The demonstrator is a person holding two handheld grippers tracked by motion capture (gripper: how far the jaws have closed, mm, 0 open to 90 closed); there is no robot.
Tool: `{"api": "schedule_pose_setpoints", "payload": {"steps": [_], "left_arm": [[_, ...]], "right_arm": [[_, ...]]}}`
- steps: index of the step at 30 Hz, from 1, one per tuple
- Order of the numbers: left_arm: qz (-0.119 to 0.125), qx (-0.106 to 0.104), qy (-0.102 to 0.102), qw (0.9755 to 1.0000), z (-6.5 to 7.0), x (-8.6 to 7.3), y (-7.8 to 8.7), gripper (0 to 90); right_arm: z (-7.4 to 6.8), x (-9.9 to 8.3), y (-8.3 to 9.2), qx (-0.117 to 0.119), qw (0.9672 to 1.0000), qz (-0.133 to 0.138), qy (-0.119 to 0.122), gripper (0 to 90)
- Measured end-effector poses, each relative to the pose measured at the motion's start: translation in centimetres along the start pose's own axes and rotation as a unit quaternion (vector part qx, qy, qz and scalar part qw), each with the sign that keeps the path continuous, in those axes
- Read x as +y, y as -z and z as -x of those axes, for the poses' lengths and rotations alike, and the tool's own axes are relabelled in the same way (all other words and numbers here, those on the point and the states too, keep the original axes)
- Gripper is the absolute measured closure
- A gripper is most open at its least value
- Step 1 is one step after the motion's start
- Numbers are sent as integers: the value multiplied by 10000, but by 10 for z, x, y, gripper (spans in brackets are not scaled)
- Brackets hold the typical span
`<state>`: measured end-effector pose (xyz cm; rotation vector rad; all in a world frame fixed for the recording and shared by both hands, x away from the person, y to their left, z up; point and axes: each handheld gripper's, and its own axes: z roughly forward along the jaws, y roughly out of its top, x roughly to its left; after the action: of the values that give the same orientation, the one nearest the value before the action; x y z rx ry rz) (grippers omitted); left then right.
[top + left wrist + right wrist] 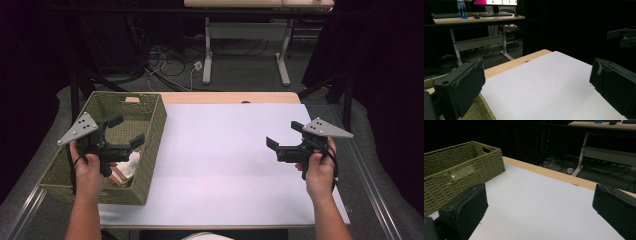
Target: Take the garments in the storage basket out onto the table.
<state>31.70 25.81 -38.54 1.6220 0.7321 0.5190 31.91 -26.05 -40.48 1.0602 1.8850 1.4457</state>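
My left gripper hovers over an olive woven basket at the table's left, held by a hand; its jaws stand wide open with nothing between them. In the left gripper view the left gripper looks across the white mat, with the basket's rim at bottom left. My right gripper is held above the mat's right side, open and empty. In the right gripper view the right gripper faces the mat, with the basket to its left. A white cloth lies in the basket.
A brownish item lies beside the cloth in the basket. The white mat covers a wooden table. A desk with white legs and cables stands beyond. The other gripper appears at far right in the left gripper view.
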Motion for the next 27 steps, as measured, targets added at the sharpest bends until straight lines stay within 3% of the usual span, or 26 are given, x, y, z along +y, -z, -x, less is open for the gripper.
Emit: {"api": "schedule_pose_setpoints", "payload": {"steps": [5, 9, 12, 22, 27], "left_arm": [[-48, 80, 110, 9999, -7, -3, 4, 0], [-113, 74, 57, 9999, -9, -2, 7, 0], [-217, 198, -30, 9996, -10, -1, 10, 0], [-266, 505, 62, 9983, -17, -4, 18, 1], [-527, 628, 165, 9965, -23, -6, 21, 1]], "right_arm": [[-1, -1, -3, 26, 10000, -47, 38, 0], [-3, -1, -4, 38, 10000, -64, -5, 0], [-4, -2, -5, 37, 9999, -143, -17, 0], [-8, -3, -13, 149, 9996, -217, 89, 0], [-10, -6, -18, 167, 9994, -308, 78, 6]]}}
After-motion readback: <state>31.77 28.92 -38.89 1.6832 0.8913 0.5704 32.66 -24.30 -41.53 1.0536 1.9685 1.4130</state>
